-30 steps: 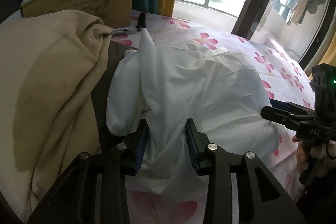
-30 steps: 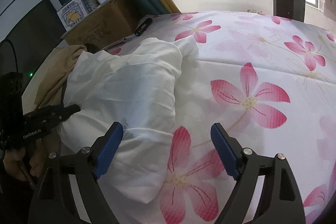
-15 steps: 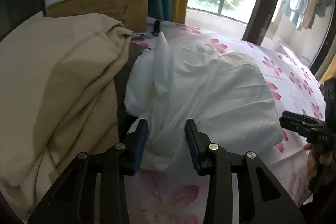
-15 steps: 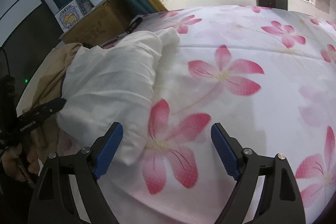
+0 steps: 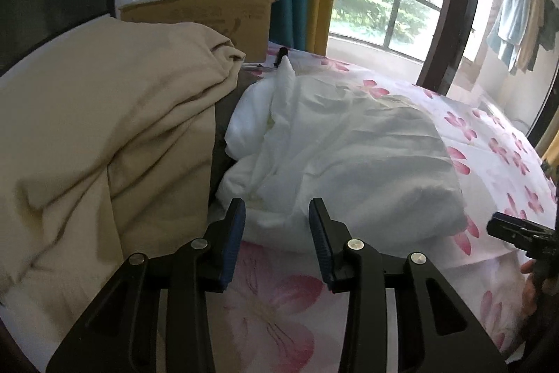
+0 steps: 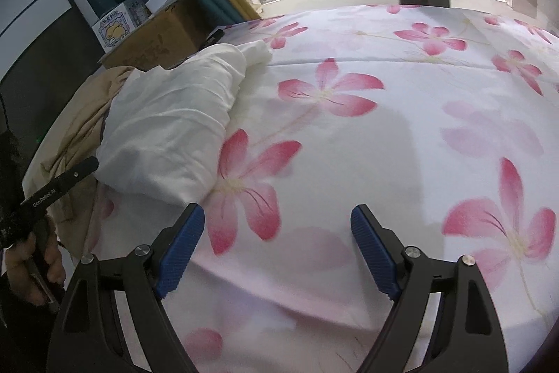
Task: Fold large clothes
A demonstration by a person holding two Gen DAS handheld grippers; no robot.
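A white garment (image 5: 349,145) lies in a rumpled, partly folded heap on the flowered bed sheet (image 5: 489,142). My left gripper (image 5: 276,219) sits at the heap's near edge, jaws half apart. The cloth's hem shows between the fingertips, but the pads do not press on it. In the right wrist view the same garment (image 6: 167,135) lies to the left. My right gripper (image 6: 276,233) stands wide open over bare sheet (image 6: 419,128) with nothing between its fingers. Each gripper shows at the edge of the other's view: the left gripper (image 6: 59,187) and the right gripper (image 5: 517,229).
A large beige cloth (image 5: 104,128) is piled left of the white garment, with a dark cloth (image 5: 223,128) between them. A cardboard box (image 5: 209,16) with small boxes on top stands at the bed's head, beside curtains and a window. A small black object (image 5: 279,53) lies near the box.
My left gripper has drawn back toward me; the white cloth that ran down between its pads now ends at the fingertips. My right gripper has shifted right, off the garment and over bare sheet.
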